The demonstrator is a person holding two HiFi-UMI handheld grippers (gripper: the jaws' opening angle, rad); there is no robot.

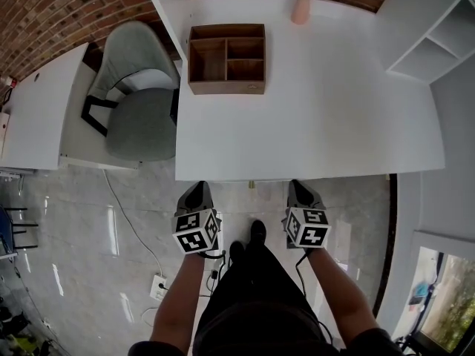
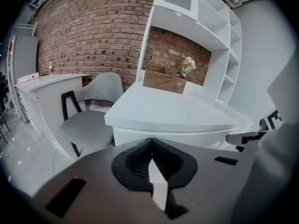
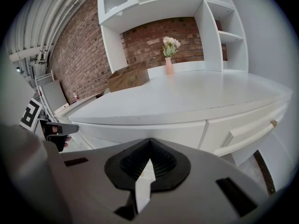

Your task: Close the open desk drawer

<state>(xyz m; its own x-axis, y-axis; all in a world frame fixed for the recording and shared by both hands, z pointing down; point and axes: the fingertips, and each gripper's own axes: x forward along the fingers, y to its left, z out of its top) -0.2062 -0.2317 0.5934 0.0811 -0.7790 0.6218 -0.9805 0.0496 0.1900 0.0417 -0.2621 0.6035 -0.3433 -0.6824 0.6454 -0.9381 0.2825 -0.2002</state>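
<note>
Grey padded chair (image 1: pixel 137 121) sits left of the white worktop (image 1: pixel 334 117). Left gripper (image 1: pixel 196 193) hangs before the worktop's front edge, jaws closed, empty. Right gripper (image 1: pixel 300 191) alongside, jaws likewise together on nothing. White handled drawer (image 3: pixel 243 127) under the worktop's right end, seemingly slightly out.

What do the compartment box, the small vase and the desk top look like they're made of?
The compartment box looks like wood or veneer: matte brown, visible grain. The small vase seems ceramic, smooth pale pink, though too small to be sure. The desk top is probably painted or laminated board: plain white, faint sheen.
</note>
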